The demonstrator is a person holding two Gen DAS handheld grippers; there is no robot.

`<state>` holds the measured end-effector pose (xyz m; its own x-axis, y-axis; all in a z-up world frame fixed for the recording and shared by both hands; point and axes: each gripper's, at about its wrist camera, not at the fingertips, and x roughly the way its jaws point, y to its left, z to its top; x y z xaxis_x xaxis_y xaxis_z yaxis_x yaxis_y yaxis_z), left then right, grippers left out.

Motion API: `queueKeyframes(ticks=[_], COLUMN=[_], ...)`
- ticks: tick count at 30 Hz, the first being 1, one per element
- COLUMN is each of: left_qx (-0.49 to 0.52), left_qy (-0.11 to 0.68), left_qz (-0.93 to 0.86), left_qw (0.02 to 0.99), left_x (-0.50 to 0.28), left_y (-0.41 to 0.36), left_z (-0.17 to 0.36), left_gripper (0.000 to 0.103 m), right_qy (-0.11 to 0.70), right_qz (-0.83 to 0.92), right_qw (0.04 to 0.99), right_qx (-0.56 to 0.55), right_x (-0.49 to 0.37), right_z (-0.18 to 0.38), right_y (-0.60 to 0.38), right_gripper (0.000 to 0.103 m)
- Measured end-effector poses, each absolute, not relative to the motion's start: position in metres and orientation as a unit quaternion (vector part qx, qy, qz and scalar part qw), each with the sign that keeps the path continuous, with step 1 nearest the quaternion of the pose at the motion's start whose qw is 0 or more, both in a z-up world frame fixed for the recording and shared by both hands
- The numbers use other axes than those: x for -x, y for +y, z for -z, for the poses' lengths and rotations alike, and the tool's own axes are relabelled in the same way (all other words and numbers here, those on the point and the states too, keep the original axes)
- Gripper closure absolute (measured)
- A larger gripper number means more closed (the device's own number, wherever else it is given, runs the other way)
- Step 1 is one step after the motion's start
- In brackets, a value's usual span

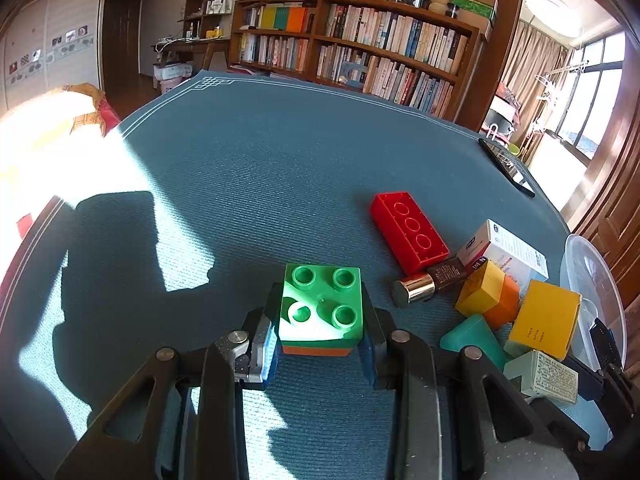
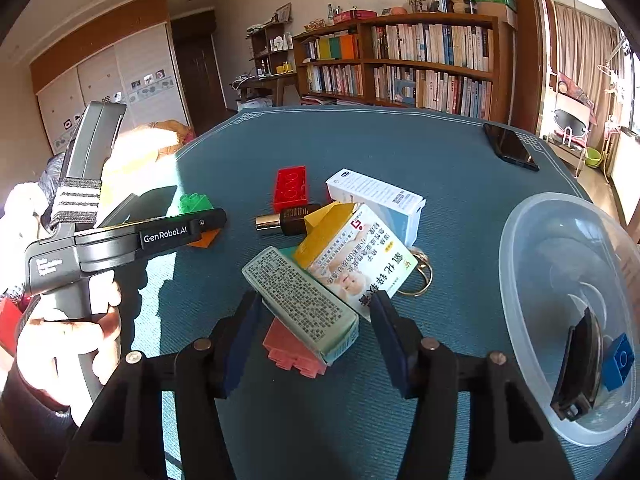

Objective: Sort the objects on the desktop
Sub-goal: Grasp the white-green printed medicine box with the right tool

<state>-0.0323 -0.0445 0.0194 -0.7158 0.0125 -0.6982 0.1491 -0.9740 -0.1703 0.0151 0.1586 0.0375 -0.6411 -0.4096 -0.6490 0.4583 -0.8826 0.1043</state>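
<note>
My left gripper (image 1: 320,344) is shut on a green brick (image 1: 324,306) stacked on an orange brick (image 1: 316,350), low over the blue mat. A red brick (image 1: 408,230) lies upside down beyond it. My right gripper (image 2: 316,336) is open, its fingers on either side of a pale green box (image 2: 300,304) that rests on a pink brick (image 2: 294,354). A yellow-and-white medicine box (image 2: 356,256) and a white box (image 2: 376,200) lie just beyond. The left gripper body (image 2: 132,236) shows in the right wrist view.
A clear plastic bowl (image 2: 532,240) at the right holds a blue brick (image 2: 618,360) and a dark clip. A brown bottle (image 2: 288,218), a key ring (image 2: 420,276), orange and yellow boxes (image 1: 544,318), and a teal wedge (image 1: 472,336) lie in the pile. A phone (image 2: 510,146) lies far right.
</note>
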Motion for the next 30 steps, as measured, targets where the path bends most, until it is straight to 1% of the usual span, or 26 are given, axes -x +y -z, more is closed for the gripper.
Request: queueKeyframes(ticks=[2,4,10,17,18,20,23,30], left_qx=[-0.375,-0.373,-0.372,-0.374,-0.374,-0.374,-0.371,-0.358], left_qy=[0.106,0.103,0.096,0.090,0.090,0.089,0.085,0.072], left_qz=[0.920,0.921,0.923,0.923,0.923,0.923,0.924,0.930], left_qw=[0.035,0.033,0.030,0.030,0.030,0.030,0.029,0.032], left_x=[0.033,0.032,0.031,0.033,0.033,0.032,0.031,0.029], left_y=[-0.042,-0.040,-0.035,-0.033,-0.033,-0.033,-0.032,-0.027], left_z=[-0.020,-0.021,-0.021,-0.020,-0.020,-0.020,-0.021,-0.026], left_gripper=[0.068,0.068,0.068,0.068,0.068,0.068,0.068,0.068], right_qy=[0.046,0.061,0.088,0.097,0.097,0.096,0.091,0.051], right_qz=[0.904,0.904,0.904,0.906,0.907,0.906,0.906,0.912], right_qw=[0.242,0.242,0.239,0.241,0.241,0.245,0.247,0.260], right_qx=[-0.349,-0.348,-0.343,-0.334,-0.332,-0.331,-0.331,-0.314], right_x=[-0.019,-0.022,-0.025,-0.016,-0.017,-0.018,-0.021,-0.034], right_z=[-0.038,-0.037,-0.037,-0.036,-0.036,-0.036,-0.037,-0.051], right_y=[0.156,0.152,0.139,0.131,0.131,0.130,0.130,0.136], right_gripper=[0.056,0.060,0.061,0.061,0.063,0.075,0.076,0.076])
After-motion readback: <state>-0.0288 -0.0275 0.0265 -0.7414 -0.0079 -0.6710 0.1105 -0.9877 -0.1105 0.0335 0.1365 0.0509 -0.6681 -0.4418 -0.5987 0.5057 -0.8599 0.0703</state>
